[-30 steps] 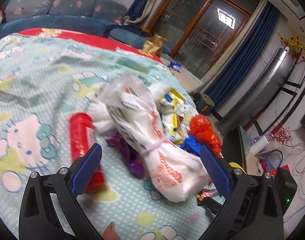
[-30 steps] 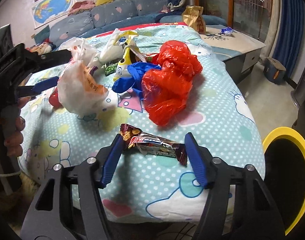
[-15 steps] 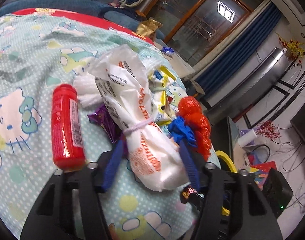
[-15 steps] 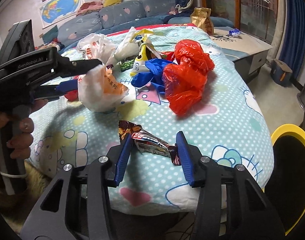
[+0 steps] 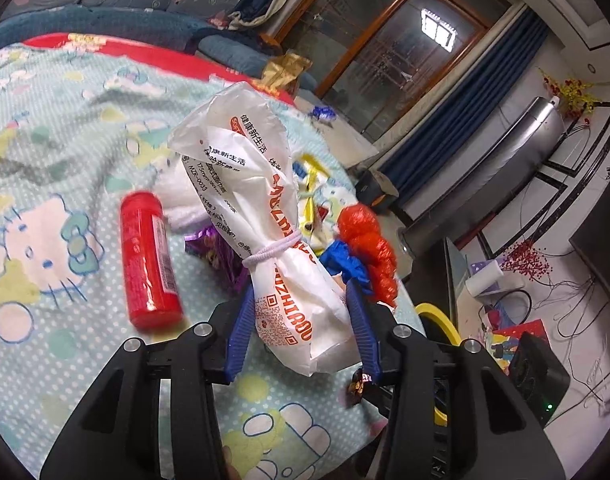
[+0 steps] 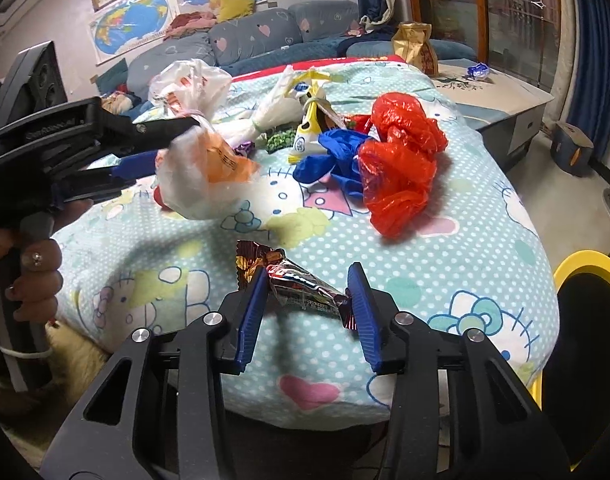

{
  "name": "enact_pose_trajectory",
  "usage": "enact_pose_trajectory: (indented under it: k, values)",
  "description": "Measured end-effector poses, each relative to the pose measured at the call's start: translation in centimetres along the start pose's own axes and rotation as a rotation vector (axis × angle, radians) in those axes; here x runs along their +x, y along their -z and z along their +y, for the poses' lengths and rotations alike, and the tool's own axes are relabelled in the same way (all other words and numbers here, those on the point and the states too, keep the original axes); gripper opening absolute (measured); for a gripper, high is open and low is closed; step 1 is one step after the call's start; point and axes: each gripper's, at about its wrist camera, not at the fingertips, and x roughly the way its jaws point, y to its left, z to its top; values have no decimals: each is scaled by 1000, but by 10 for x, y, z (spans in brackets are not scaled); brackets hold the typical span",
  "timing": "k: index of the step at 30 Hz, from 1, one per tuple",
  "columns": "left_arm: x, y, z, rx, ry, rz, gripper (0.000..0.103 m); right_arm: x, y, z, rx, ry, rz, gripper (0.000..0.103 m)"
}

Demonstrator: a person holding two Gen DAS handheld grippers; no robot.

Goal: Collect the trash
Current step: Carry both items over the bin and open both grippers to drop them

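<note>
1. Bedroom; bed [image 6: 485, 248] under cartoon-print cover, strewn with trash.
2. Left gripper [image 5: 301, 320] jaws pinched on tied white bag [image 5: 281, 264], long axis pointing away, raised off cover.
3. Right gripper [image 6: 307, 300] jaws clamping foil wrapper [image 6: 301, 286], lying crosswise near bed's edge.

A white plastic bag [image 5: 281, 248] with orange print and Chinese text, tied at its middle with a white band, stands tilted at the centre of the left wrist view — its lower end pinched between blue pads. Left of it a red cylindrical bottle [image 5: 149, 264] lies on its side on the cartoon-print cloth. A purple wrapper [image 5: 219, 250] shows just behind the bag. In the right wrist view a crumpled red bag [image 6: 401, 164] lies right of centre, touching a blue bag [image 6: 333, 156]. A shiny snack wrapper [image 6: 293, 284] sits low at centre — between blue pads.
</note>
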Motion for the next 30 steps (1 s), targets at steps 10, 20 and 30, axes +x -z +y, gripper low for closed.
enact_pose_trajectory:
  k: [10,20,30]
  values:
    - [-23,-11,-15,41,3,-71,42,-22,-13,0,-5,13,-72,34]
    - [-26,-13,-35,97,29,-80,42,-46,-22,-16,23,45,-142,34]
    - [-17,-8,-56,163,57,-62,42,-67,-25,-43,77,102,-194,34]
